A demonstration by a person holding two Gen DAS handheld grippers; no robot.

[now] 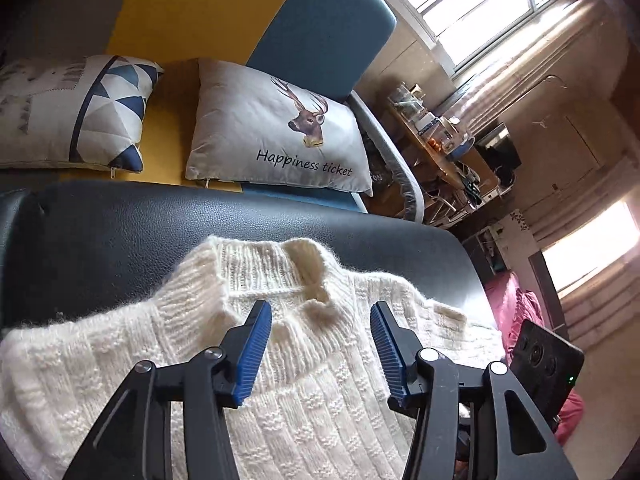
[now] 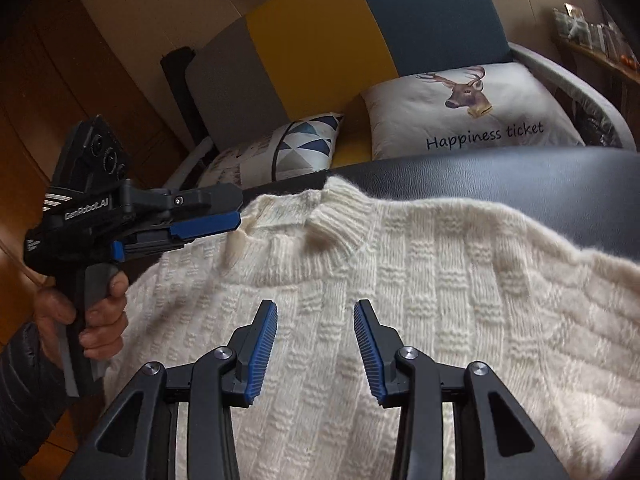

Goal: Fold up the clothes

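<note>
A black leather-textured padded surface (image 1: pixel 120 232) serves as the work surface, and behind it a sofa with grey, yellow and teal back panels (image 2: pixel 320 40) is seen. Two cushions are propped on the sofa: a white cushion printed with a deer head and the words "Happiness ticket" (image 1: pixel 276 136) and a cushion patterned with blue and white triangles (image 1: pixel 72 112). A bright window (image 1: pixel 480 4) is visible in the left wrist view.

A cream chunky-knit sweater with a ribbed collar (image 2: pixel 440 288) is spread flat on the black surface, its collar toward the sofa. The left gripper (image 1: pixel 320 312) is held over the collar area with its blue-padded fingers spread apart and nothing between them. In the right wrist view it is seen from the side, gripped by a person's hand (image 2: pixel 92 312) in a dark sleeve, its tip just beside the collar. The right gripper (image 2: pixel 316 310) is held above the sweater's chest, its jaws likewise spread and empty.
</note>
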